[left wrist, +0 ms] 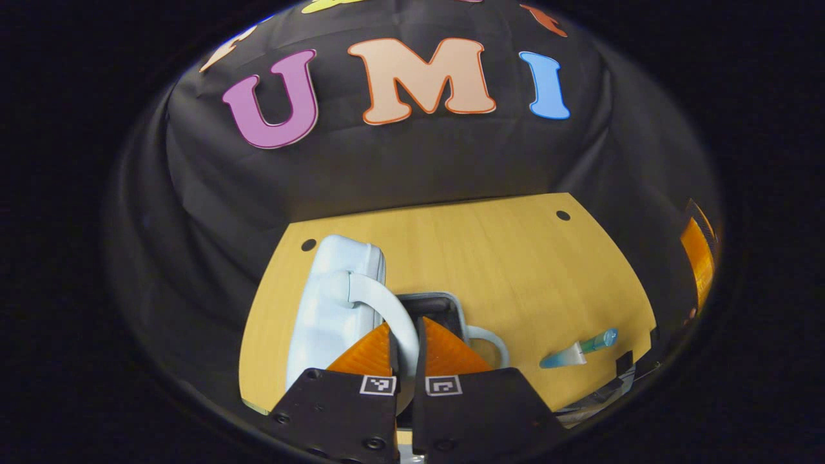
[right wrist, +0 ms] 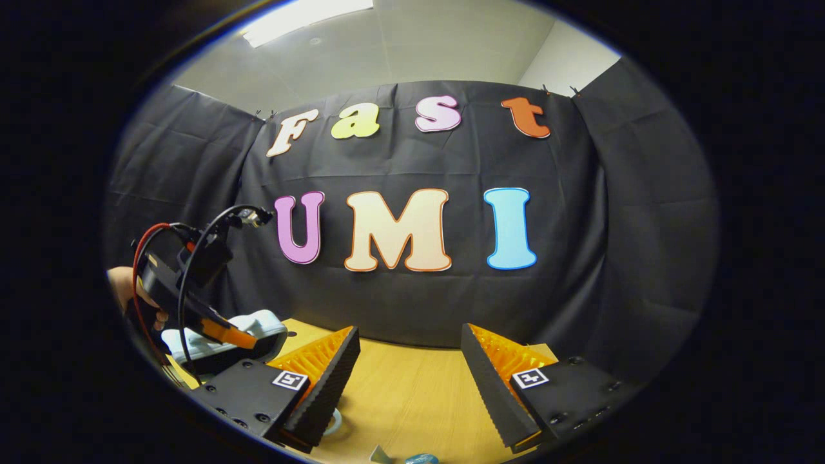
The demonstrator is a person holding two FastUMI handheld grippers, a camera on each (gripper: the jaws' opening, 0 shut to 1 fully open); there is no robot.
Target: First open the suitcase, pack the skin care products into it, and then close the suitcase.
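Observation:
A pale blue suitcase [left wrist: 329, 303] lies on the wooden table [left wrist: 515, 258], its lid tilted up so that a dark gap [left wrist: 433, 304] shows beneath. My left gripper [left wrist: 407, 328] is shut on the lid's curved handle [left wrist: 380, 299]. A second handle [left wrist: 491, 340] sticks out from the lower half. A skin care tube [left wrist: 578, 351] with a blue cap lies on the table to the right. In the right gripper view, my right gripper [right wrist: 409, 335] hovers open above the table [right wrist: 412, 393], and the tube's cap [right wrist: 422, 459] peeks in below. The left gripper [right wrist: 216, 332] and a hand [right wrist: 122, 290] sit on the suitcase [right wrist: 261, 322].
Black cloth walls close in the table's far and side edges. Bare wood stretches between the suitcase and the tube. An orange object [left wrist: 699, 258] shows at the far right edge of the left gripper view.

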